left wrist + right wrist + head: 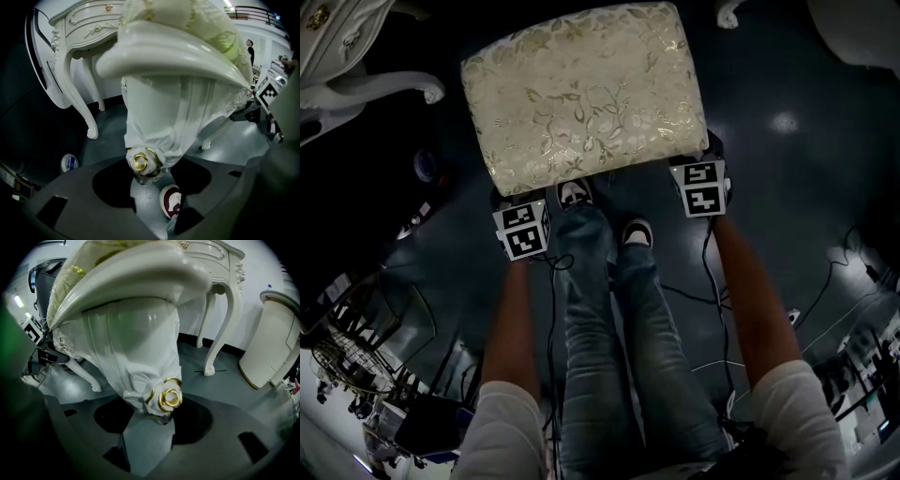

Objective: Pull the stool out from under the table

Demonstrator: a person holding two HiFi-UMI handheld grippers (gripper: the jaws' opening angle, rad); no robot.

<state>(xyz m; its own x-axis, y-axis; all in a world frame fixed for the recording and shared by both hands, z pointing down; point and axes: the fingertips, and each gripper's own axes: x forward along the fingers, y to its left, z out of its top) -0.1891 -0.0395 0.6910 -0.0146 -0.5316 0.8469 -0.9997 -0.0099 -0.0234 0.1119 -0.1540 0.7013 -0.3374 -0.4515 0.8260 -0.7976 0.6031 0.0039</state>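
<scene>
The stool (581,94) stands on the floor (787,187) just beyond the person's shoes (574,194). The table (356,84) is at the far left, so the stool looks mostly clear of it. The left gripper (151,185) is closed on the near-left leg (154,126) by its gold rosette, and the right gripper (150,427) is closed likewise on the near-right leg (140,352). The pull should be even on both sides and straight toward the person. The feet should step back first, and the stool should be kept level so it does not tip.
</scene>
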